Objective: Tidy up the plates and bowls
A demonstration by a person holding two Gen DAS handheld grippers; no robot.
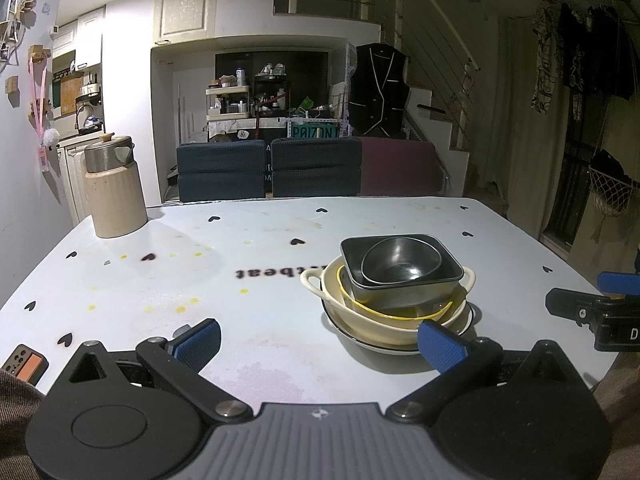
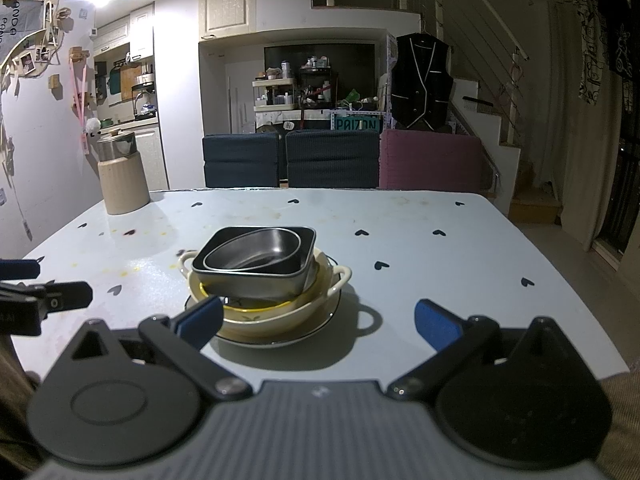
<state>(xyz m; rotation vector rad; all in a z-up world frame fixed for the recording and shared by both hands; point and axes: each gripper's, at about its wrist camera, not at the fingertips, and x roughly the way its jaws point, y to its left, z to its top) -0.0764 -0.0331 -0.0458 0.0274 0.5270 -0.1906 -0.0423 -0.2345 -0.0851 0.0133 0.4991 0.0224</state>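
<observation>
A stack of dishes stands on the pale blue table [image 1: 160, 280]. A white plate with a dark rim [image 1: 352, 338] [image 2: 324, 320] is at the bottom. On it sits a cream two-handled bowl [image 1: 372, 324] [image 2: 280, 316], then a yellow-rimmed bowl [image 1: 384, 312]. A dark square metal dish [image 1: 404, 284] [image 2: 256, 280] holds a round metal bowl [image 1: 400, 264] [image 2: 256, 252] on top. My left gripper [image 1: 320, 344] is open and empty, left of the stack. My right gripper [image 2: 320, 320] is open and empty, just in front of the stack.
A beige jug with a metal lid [image 1: 114, 188] [image 2: 120, 176] stands at the table's far left corner. Blue and purple chairs [image 1: 268, 168] line the far edge. A small orange and black device [image 1: 24, 364] lies at the near left edge.
</observation>
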